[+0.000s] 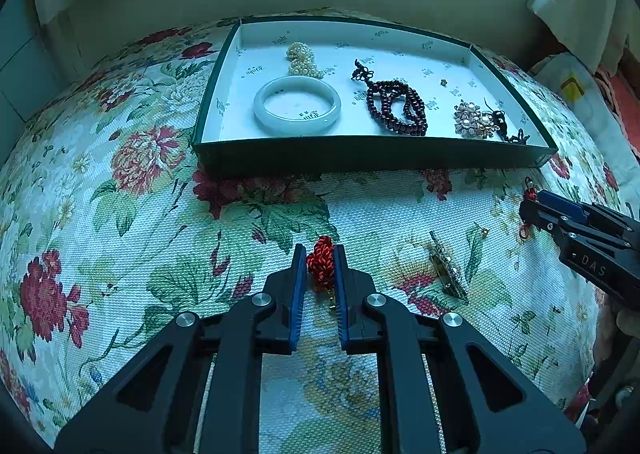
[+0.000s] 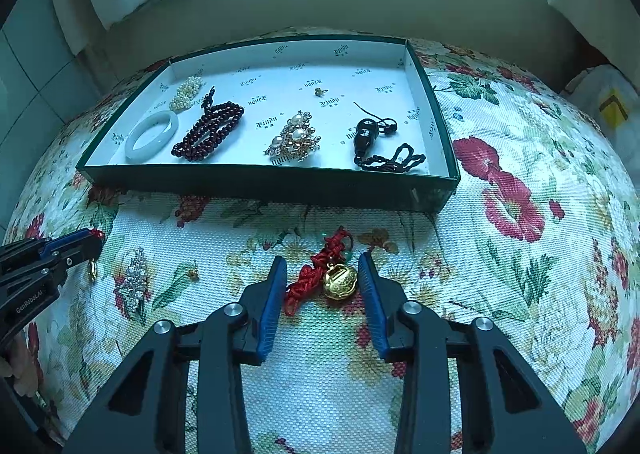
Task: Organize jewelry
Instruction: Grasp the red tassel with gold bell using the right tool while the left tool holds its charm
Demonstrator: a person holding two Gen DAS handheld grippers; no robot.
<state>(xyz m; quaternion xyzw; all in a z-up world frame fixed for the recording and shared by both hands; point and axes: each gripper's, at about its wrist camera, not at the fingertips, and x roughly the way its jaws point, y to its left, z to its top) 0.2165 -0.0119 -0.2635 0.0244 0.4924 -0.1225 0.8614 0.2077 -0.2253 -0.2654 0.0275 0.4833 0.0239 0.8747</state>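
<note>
Jaws first: the left gripper (image 1: 320, 266) is clenched on a red knotted cord charm (image 1: 321, 262), its blue pads pressing the knot from both sides, with a small gold piece hanging under the knot. The right gripper (image 2: 322, 268) stands released, its jaws set either side of a second red cord charm with a gold lock pendant (image 2: 339, 281) lying on the floral-clothed bench (image 2: 500, 294); neither pad touches it.

That second charm is the one the next move turns on, I judge. In the right wrist view it lies straight ahead at 12 o'clock, between the fingertips. Its long axis runs from 7 o'clock, where the cord loops, to 1 o'clock, where the knot ends, so it sits skewed across the gap, and the pendant lies close to the right-hand pad. The right hand is plainly the nearer; the left is well apart at 9 o'clock.

At 12 o'clock beyond both grippers lies the green-walled tray (image 2: 260, 183), holding a pale bangle (image 2: 152, 135), a pearl cluster (image 2: 186, 93), dark red beads (image 2: 210, 129), a pearl brooch (image 2: 294, 137), a black corded pendant (image 2: 366, 137) and a tiny stud (image 2: 320, 91).

A rhinestone brooch (image 2: 136, 282) and a small earring (image 2: 194, 274) lie outside it. From the left wrist view the brooch appears edge-on, and the right gripper's tips hide most of its charm.
</note>
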